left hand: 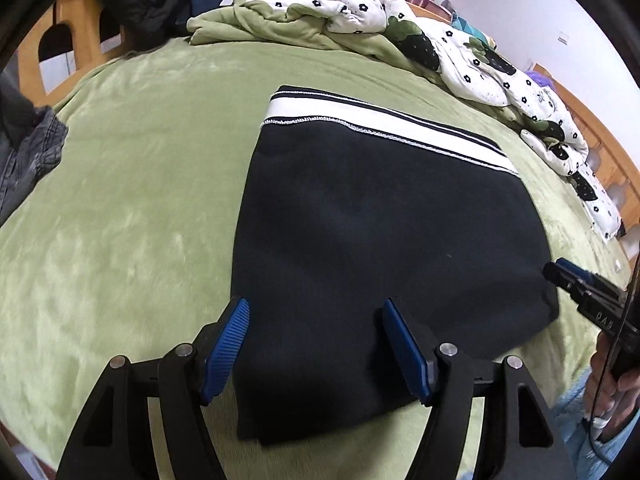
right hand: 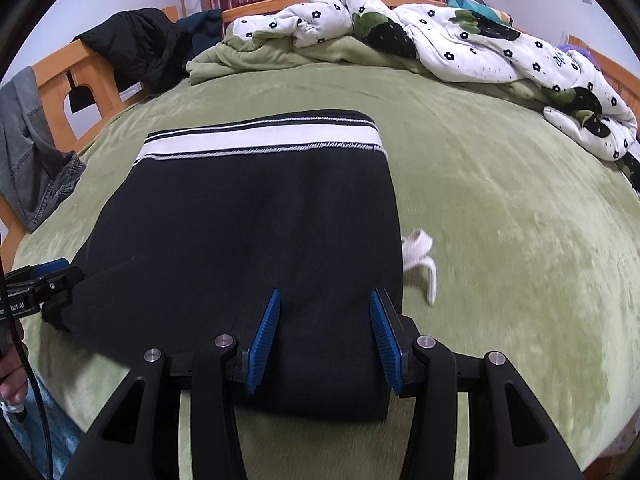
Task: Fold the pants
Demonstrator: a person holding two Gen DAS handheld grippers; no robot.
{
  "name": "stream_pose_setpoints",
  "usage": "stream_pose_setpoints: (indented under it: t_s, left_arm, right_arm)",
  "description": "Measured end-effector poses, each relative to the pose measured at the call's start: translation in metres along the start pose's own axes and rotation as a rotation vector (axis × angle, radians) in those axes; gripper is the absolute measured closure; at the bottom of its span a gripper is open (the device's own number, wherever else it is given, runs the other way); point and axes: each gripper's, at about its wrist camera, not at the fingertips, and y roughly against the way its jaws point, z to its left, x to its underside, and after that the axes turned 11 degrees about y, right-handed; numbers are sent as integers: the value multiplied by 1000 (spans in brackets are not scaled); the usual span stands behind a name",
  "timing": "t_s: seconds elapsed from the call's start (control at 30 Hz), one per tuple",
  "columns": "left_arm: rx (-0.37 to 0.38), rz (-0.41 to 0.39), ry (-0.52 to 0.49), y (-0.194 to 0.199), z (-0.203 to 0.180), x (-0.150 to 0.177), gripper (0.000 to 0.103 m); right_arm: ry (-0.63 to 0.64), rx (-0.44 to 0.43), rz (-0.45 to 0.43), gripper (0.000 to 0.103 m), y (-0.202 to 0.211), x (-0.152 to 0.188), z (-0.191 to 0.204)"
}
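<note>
**newbie_folds:** So why are both grippers just parked at the near edge like that? Looks like nothing's being held.

**me:** Right, nothing is. My left gripper (left hand: 316, 344) has its fingers spread wide over the near left part of the pants (left hand: 384, 248), blue pads (left hand: 226, 350) clear of the cloth as far as I can tell. My right gripper (right hand: 325, 340) is the same story over the near right corner, fingers apart, gripping nothing. I keep them at the near hem because, my guess, that's the edge I'd lift next to bring it up toward the white waistband (right hand: 260, 142).

**newbie_folds:** And the pants themselves?

**me:** Lying flat in the middle of the green blanket (left hand: 132, 200), already doubled into a neat dark block, waistband at the far end. Looks pretty far along to me, maybe one more fold.

**newbie_folds:** Count the stuff for me?

**me:** One pair of pants, two grippers, four blue pads. One little white cloth thing (right hand: 420, 256) touching the pants' right edge, can't tell what it is. One flowered quilt (right hand: 460, 44) bunched along the far side, one grey garment (right hand: 28, 152) on the left rail, one black jacket (right hand: 136, 46) on the headboard.
</note>
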Motion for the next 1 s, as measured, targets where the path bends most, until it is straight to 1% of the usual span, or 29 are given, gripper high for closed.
stream_pose_setpoints:
  t_s: [0.07,0.17,0.3,0.4,0.43,0.47,0.5,0.53,0.6,0.67,0.87,1.0]
  left_arm:
    - [6,-9,-1,12,-4,3,36]
    - [-12,-32,-32,29,-17,9,36]
    - [-53,-89,-85,62,-41,19,35]
    - [-81,-128,-96,85,-50,27,35]
    - [-88,-137,-93,92,-51,29,33]
    - [-92,-144,-88,98,-51,31,30]
    - [-98,-155,-84,105,-50,33,30]
    - [-108,-166,-82,110,-50,37,30]
    - [-130,-184,-84,121,-49,42,29]
    - [-139,-196,-77,131,-48,49,26]
    - [-132,-215,-63,151,-47,64,25]
    - [-141,-233,-67,160,-51,74,25]
  right_arm:
    - [-7,6,-11,57,15,2,2]
    - [-23,22,-24,57,35,2,4]
    - [-20,53,-53,57,73,-3,10]
    - [-13,50,-81,57,99,-6,15]
    - [-16,49,-96,57,109,-4,16]
    - [-17,49,-102,55,114,-2,17]
    - [-18,57,-112,48,122,1,19]
    - [-18,66,-120,44,127,4,20]
    - [-11,87,-137,24,137,11,24]
    - [-7,87,-143,15,144,18,26]
    - [-25,82,-138,14,159,32,30]
    - [-4,85,-151,12,169,38,37]
